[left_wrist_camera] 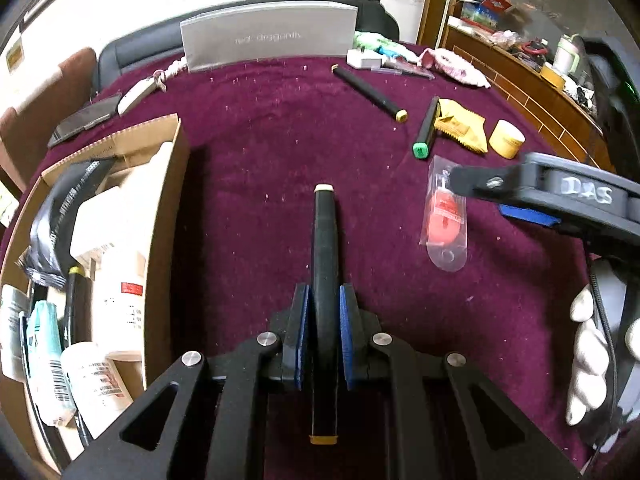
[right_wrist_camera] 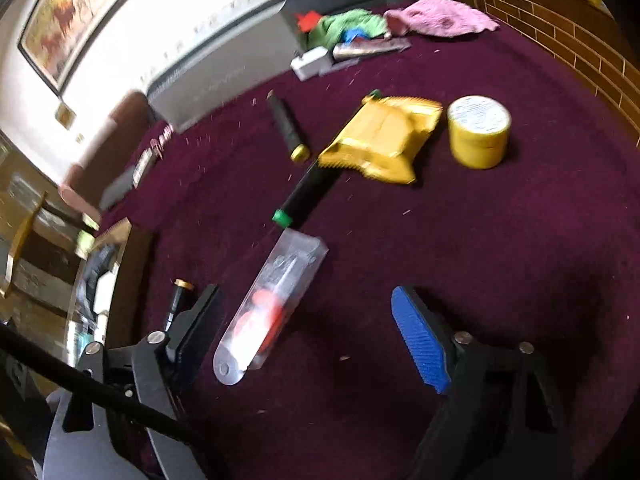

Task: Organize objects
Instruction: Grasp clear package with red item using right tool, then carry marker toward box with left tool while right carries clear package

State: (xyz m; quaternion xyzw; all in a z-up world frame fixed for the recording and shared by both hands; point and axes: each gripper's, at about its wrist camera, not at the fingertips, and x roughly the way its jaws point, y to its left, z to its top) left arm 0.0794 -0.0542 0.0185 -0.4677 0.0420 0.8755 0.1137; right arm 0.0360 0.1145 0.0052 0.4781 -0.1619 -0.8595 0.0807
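Left tool pinched a black marker; right tool was spread over a clear packet, sorting partly done.

The left tool [left_wrist_camera: 324,334] was pressed together on a black marker [left_wrist_camera: 325,280] lying along its fingers, held above the counter [left_wrist_camera: 248,168] just beside the cardboard box [left_wrist_camera: 168,216]. That box already held bottles and pouches, so by my judgement a good share was sorted. The right tool [right_wrist_camera: 316,340] stood spread and empty over a clear packet with a red item [right_wrist_camera: 264,312]. Farther out, a green-capped marker [right_wrist_camera: 304,196], a yellow-capped marker [right_wrist_camera: 288,128], a yellow wrapper [right_wrist_camera: 384,140] and a yellow tub [right_wrist_camera: 478,132] lay unsorted, with cloths and small boxes at the far edge. The middle of the counter looked open for moving; the box wall rose close on the left, and the two tools worked near each other.
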